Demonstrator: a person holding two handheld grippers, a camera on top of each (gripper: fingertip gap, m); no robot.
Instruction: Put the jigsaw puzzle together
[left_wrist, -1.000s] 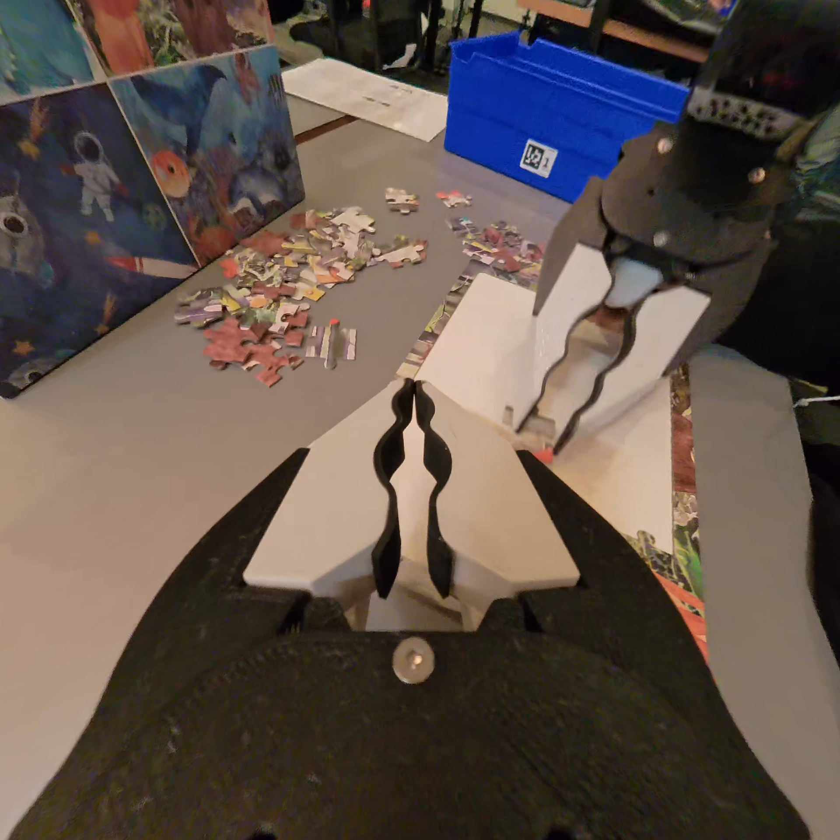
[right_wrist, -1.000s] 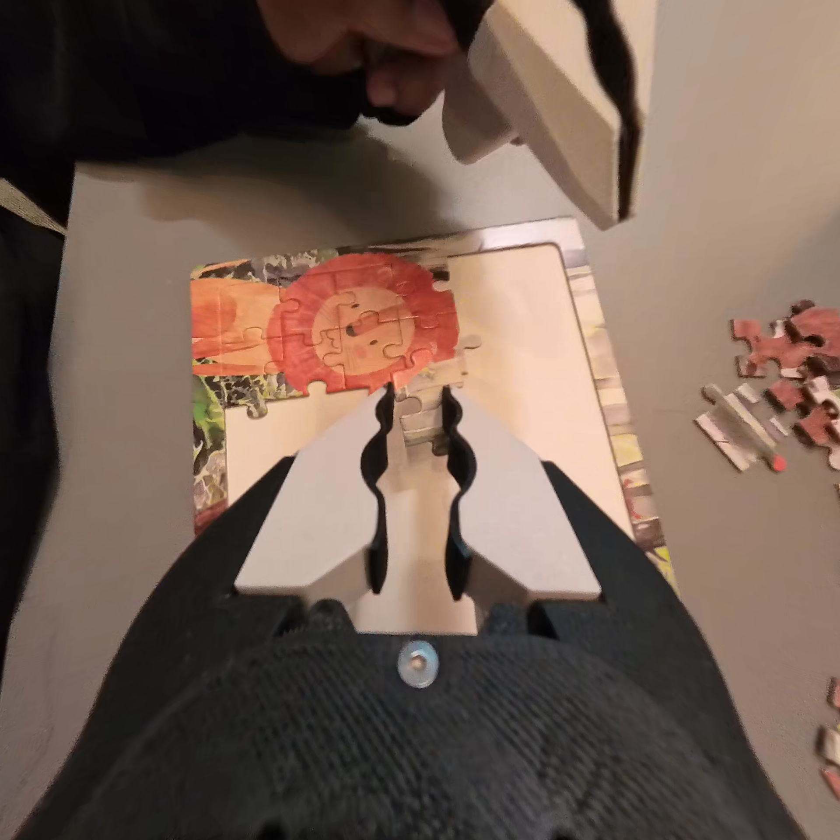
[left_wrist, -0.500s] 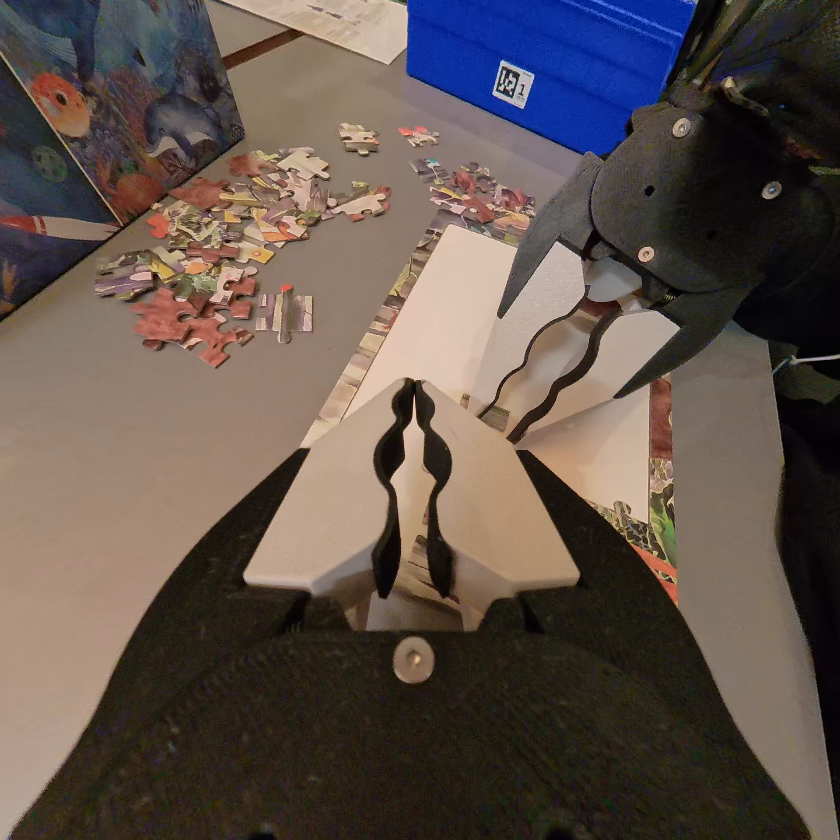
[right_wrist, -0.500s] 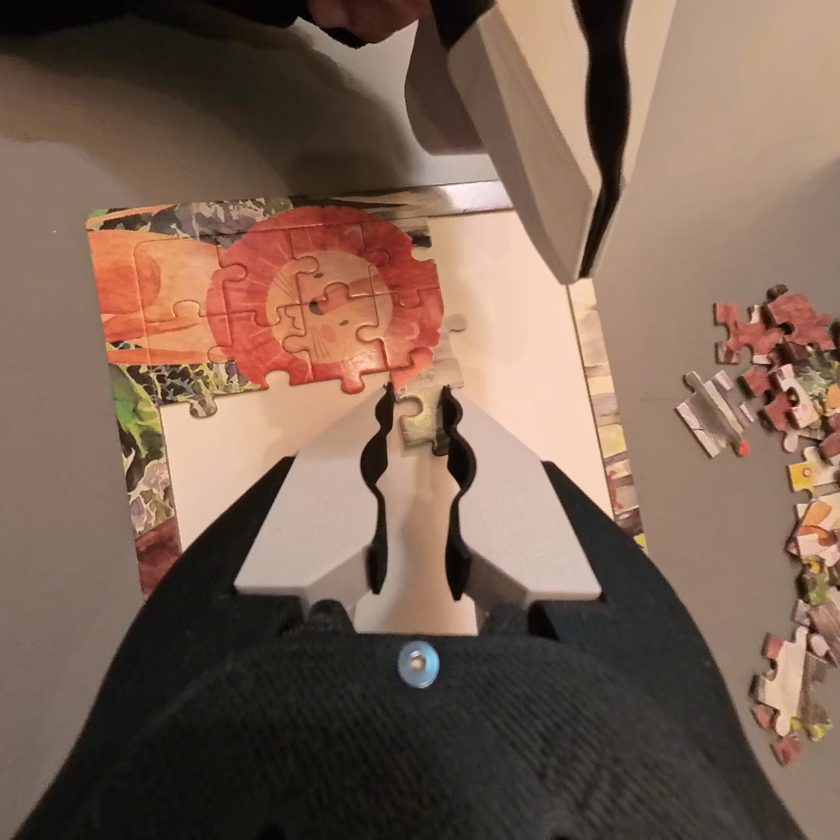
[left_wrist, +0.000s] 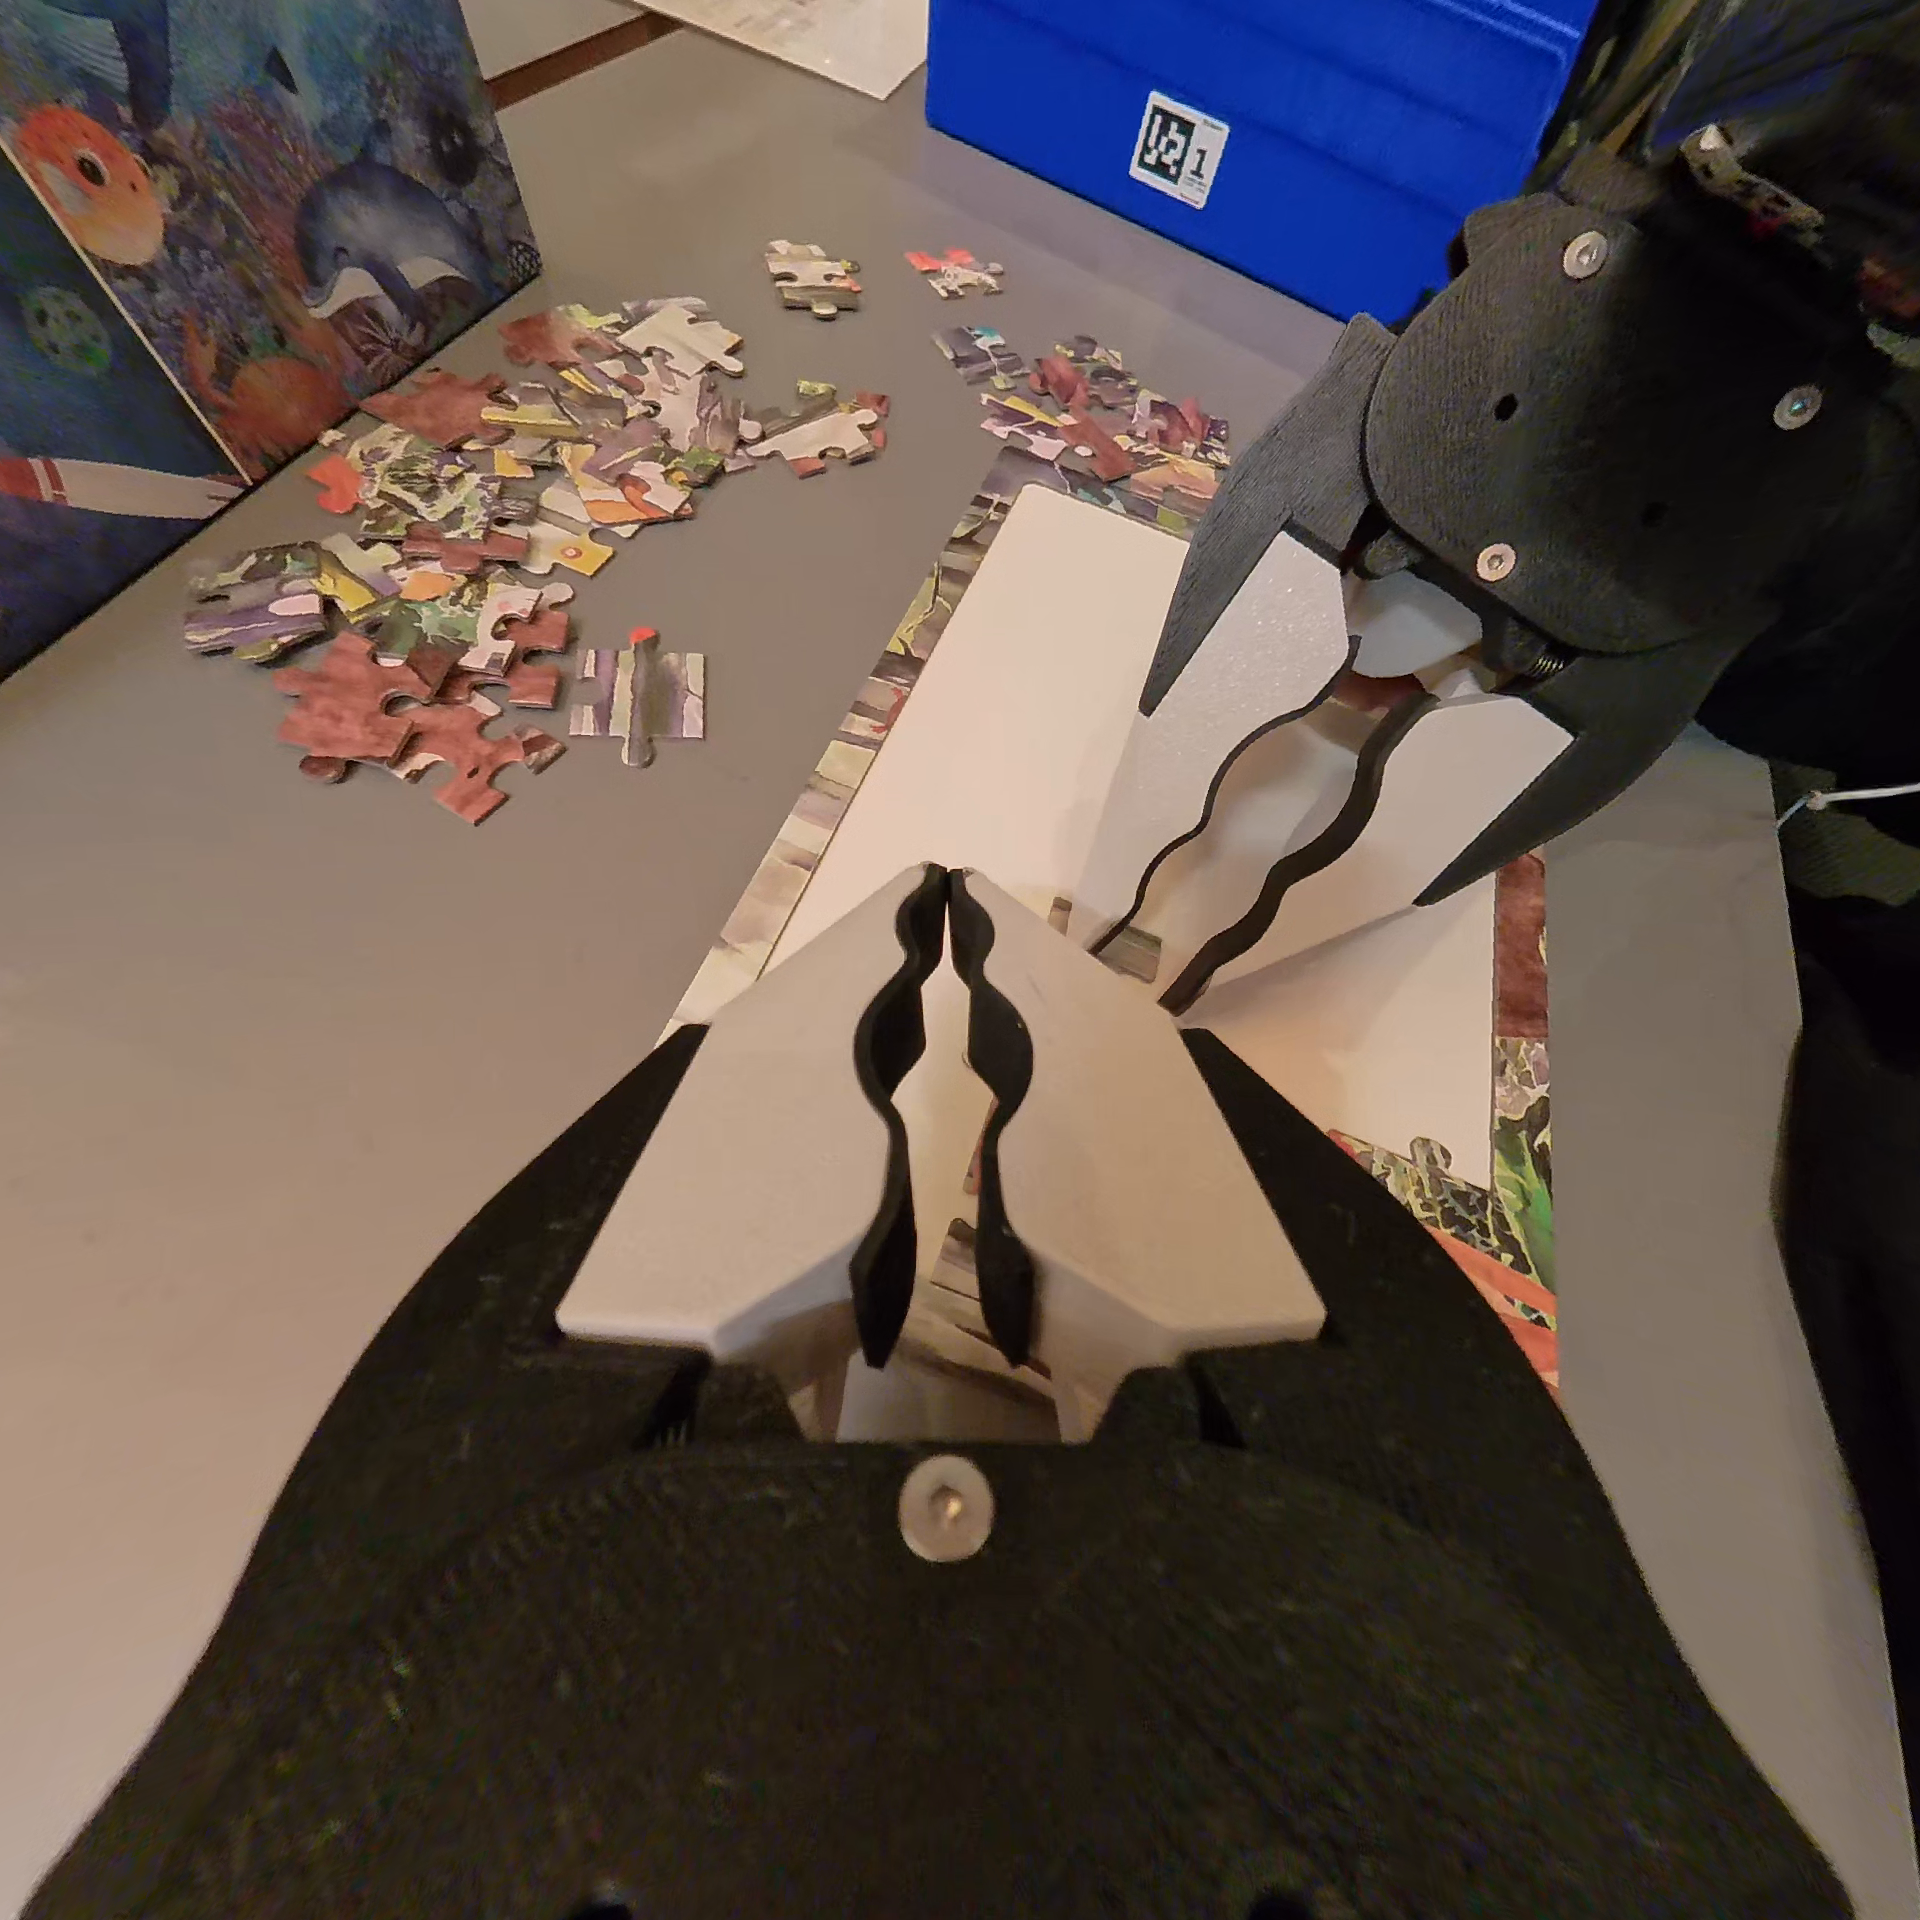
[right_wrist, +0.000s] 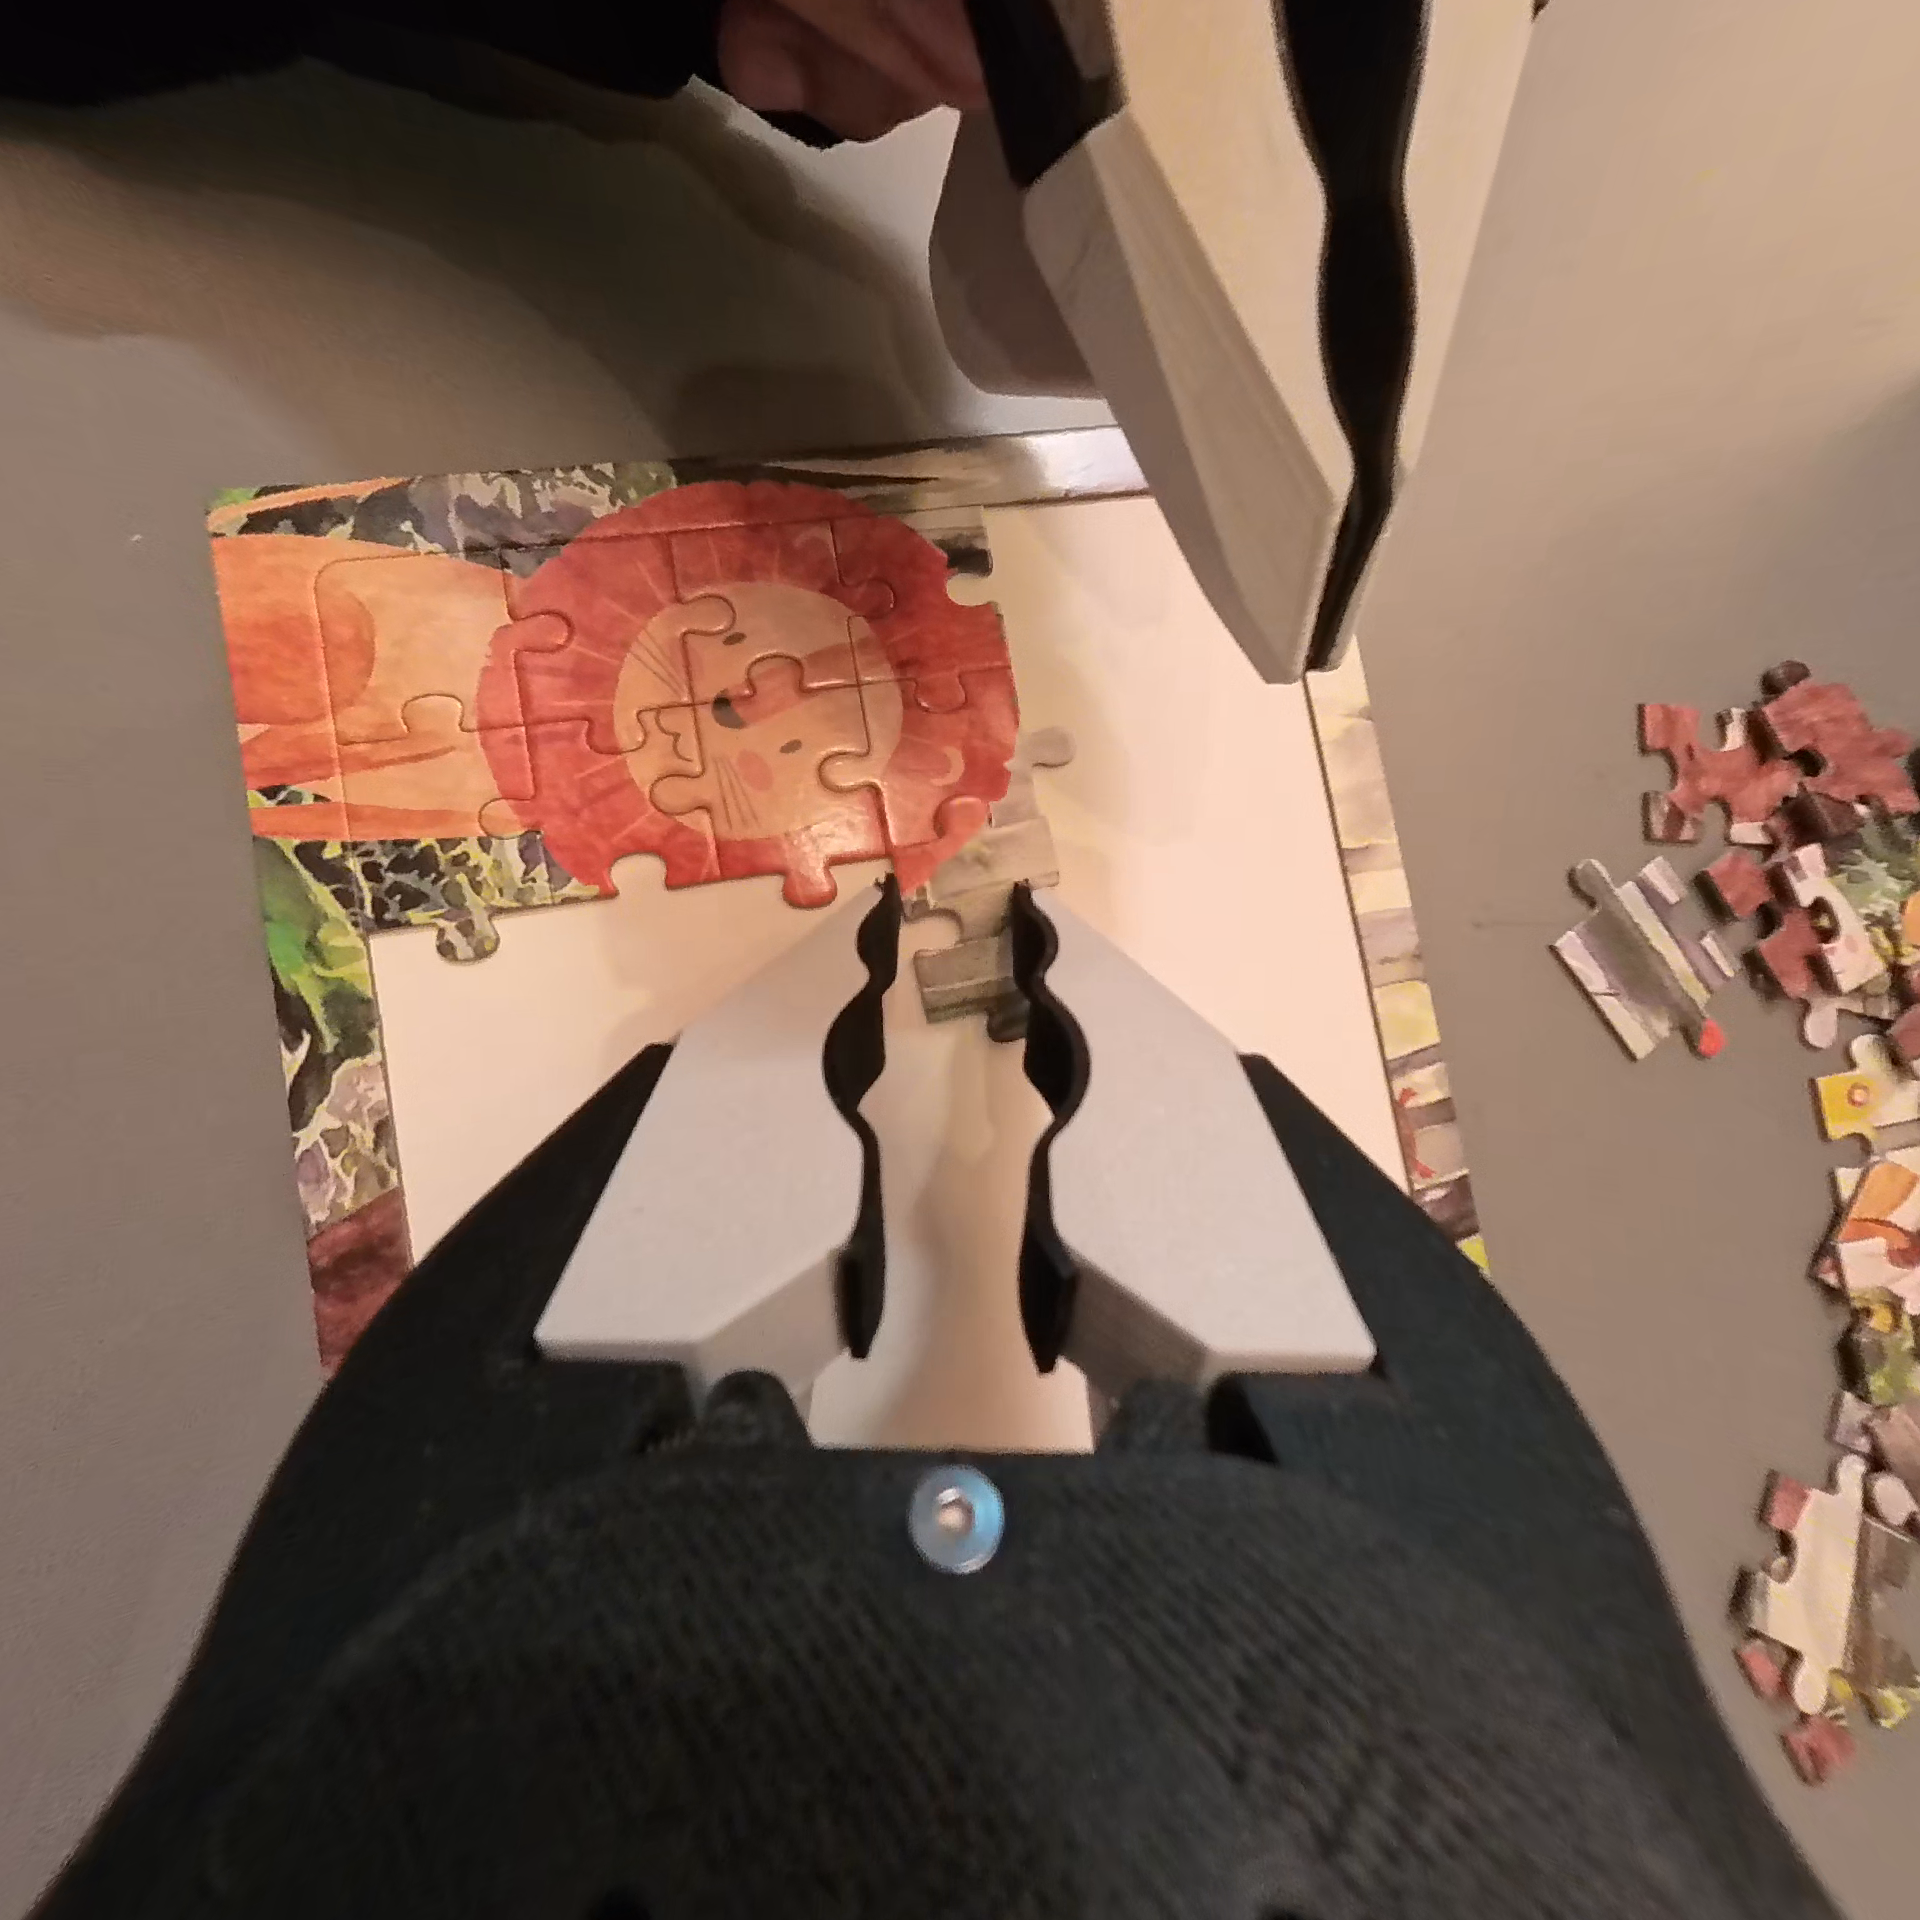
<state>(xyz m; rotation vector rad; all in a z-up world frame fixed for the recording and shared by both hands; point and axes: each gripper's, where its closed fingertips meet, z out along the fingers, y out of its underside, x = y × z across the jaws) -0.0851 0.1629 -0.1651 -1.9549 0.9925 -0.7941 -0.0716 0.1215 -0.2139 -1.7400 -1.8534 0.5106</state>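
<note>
The right gripper (right_wrist: 951, 894) is straddling a grey piece (right_wrist: 966, 956), grip unclear; the left gripper (left_wrist: 948, 883), fingers pinched together, is hiding the puzzle tray's (left_wrist: 997, 665) near edge.

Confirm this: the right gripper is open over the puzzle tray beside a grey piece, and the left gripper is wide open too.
Not quite. The left gripper is shut, its black fingertips touching, as the left wrist view shows. The right gripper is indeed open over the white puzzle tray, beside the grey jigsaw piece.

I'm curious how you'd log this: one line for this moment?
right tool: open, at grey cardboard puzzle piece | left tool: shut, empty | orange lion picture: assembled | white puzzle tray: mostly unfilled
</note>
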